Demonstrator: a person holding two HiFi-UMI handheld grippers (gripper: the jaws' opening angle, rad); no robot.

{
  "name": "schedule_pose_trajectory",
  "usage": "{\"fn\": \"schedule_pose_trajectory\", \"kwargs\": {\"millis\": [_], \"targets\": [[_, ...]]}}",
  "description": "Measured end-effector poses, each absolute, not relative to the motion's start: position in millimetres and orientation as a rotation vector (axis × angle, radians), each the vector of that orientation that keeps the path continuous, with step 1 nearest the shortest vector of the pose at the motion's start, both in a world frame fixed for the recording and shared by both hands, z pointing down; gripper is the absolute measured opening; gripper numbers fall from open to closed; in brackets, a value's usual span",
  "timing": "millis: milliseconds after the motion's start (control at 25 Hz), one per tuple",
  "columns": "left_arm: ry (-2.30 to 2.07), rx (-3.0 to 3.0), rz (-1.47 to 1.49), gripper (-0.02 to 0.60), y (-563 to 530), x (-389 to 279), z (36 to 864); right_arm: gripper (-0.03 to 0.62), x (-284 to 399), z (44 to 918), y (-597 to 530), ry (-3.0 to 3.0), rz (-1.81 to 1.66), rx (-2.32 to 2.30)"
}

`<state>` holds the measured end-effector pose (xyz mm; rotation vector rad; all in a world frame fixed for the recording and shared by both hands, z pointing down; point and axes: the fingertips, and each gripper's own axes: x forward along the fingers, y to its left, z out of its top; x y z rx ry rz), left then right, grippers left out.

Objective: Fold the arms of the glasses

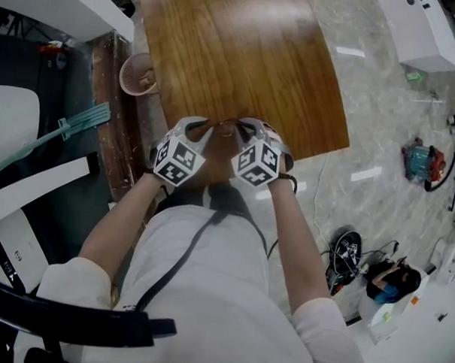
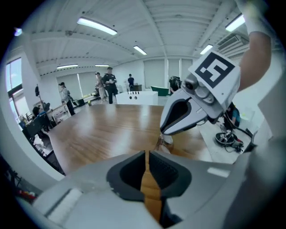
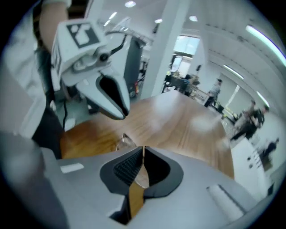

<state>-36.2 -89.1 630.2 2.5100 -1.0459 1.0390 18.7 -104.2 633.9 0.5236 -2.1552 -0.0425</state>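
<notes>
Here are the glasses (image 1: 226, 129), clear-framed and hard to pick out, dead ahead of us at 12 o'clock over the table's near edge. They hang between the two grippers. We cannot tell whether they are clear of the wood.

The right gripper (image 3: 143, 151) has its pads pressed almost together, and a clear lens edge shows between them, so it is pinching the glasses. A second lens (image 3: 124, 142) peeks out just past its tips at 11 o'clock.

The left gripper (image 2: 147, 154) is also nearly closed, with only a sliver between the pads. The frame sits just off its tips at 1 o'clock. We judge it is nipping a thin arm end, though the arm itself is too fine to see.

In the head view the two grippers meet tip to tip, very close together. The table (image 1: 240, 57) spreads away beyond them, and a bin (image 1: 138, 74) stands at 10 o'clock off the table's left edge.

Now the worries. With both pinches so close, a twist of one hand against the other could strain a hinge. The slick lens could also slide out of the right pads. Dropped here, the glasses could go over the near edge to the floor.
</notes>
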Motion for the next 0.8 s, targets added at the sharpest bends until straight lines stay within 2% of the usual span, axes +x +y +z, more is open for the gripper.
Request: {"fn": "schedule_pose_trajectory", "kwargs": {"millis": [40, 240, 520, 800], "targets": [[-1.079, 2.506, 0.988, 0.005, -89.2, -40.3, 619.3, 0.016, 19.6, 620.0, -103.3, -2.235, 0.081, 0.600], [-1.164, 2.489, 0.761, 0.003, -89.1, -50.5, 564.0, 0.008, 50.2, 553.2, -90.5, -2.499, 0.526, 1.007], [-1.200, 2.494, 0.559, 0.003, -75.7, -61.2, 515.3, 0.008, 72.5, 512.2, -39.7, -2.540, 0.543, 1.228], [-1.152, 2.509, 0.484, 0.003, -63.4, -60.1, 504.0, 0.008, 88.5, 493.8, -28.8, -2.536, 0.530, 1.344]]}}
